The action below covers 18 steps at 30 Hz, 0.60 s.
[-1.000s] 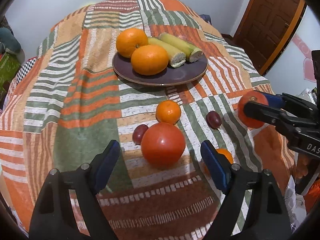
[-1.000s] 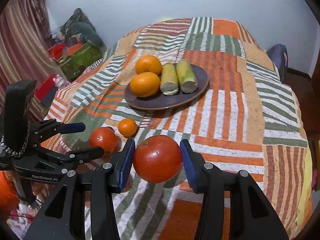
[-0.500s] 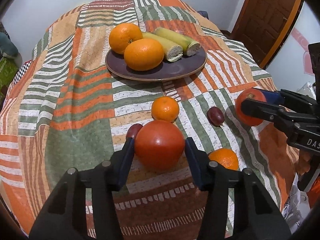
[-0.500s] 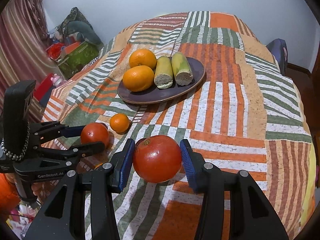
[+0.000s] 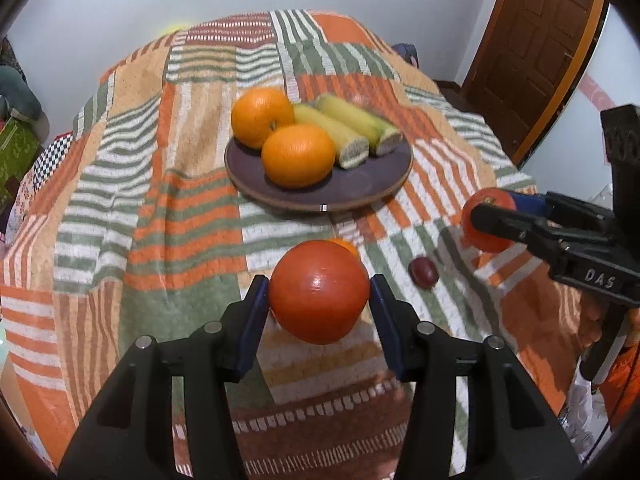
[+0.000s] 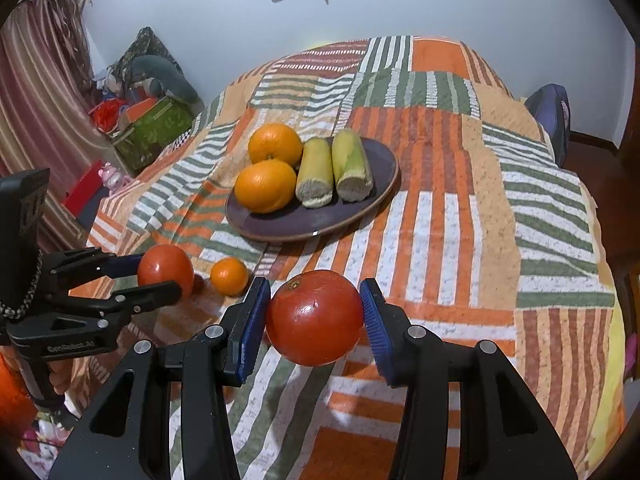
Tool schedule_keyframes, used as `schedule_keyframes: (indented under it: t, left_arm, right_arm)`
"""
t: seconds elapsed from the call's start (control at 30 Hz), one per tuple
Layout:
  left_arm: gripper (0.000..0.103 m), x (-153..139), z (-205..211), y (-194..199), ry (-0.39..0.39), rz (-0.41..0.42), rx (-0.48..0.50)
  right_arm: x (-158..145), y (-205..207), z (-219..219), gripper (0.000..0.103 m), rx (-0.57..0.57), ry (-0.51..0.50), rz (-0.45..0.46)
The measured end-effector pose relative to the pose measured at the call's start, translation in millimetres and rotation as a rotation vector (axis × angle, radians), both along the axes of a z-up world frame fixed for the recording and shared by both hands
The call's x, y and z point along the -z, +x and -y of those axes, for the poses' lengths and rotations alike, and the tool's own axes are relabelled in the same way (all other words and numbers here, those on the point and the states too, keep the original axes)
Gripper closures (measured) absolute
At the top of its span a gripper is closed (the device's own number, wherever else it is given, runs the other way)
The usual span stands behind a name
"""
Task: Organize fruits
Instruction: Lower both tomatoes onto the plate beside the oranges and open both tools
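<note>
Left wrist view, left tongs (image 5: 319,304) pinching a tomato (image 5: 318,297) above the striped bed (image 5: 168,216), plate (image 5: 360,190) of oranges beyond, grape (image 5: 424,272) to the right, right wrist view, right tongs (image 6: 314,318) pinching a second tomato (image 6: 314,317), mandarin (image 6: 229,276) on the bed

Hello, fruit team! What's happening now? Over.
Left gripper shut on round red tomato. Right gripper likewise. Dark round plate ahead, path clear.
</note>
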<state>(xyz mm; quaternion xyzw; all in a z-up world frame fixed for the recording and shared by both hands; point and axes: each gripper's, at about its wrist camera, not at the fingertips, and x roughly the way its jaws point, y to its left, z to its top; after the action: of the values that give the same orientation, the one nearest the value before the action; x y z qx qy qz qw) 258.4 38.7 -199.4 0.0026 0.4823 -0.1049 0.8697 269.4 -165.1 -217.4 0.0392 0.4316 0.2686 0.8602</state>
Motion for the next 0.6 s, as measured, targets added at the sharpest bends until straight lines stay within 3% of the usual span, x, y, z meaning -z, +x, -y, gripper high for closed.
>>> schedule_keyframes:
  t: [0.27,0.6]
  left_arm:
    - [0.052,-14.3,14.9,23.6,-0.016,0.041,0.032]
    - [0.052,-8.5,29.4,55.7,-0.033,0.048,0.065]
  right_arm:
    - [-6.0,20.3,-5.2,0.060,0.001,-0.003,0.031]
    - [-4.6,51.7,-22.0,0.060,-0.022,-0.013,0.050]
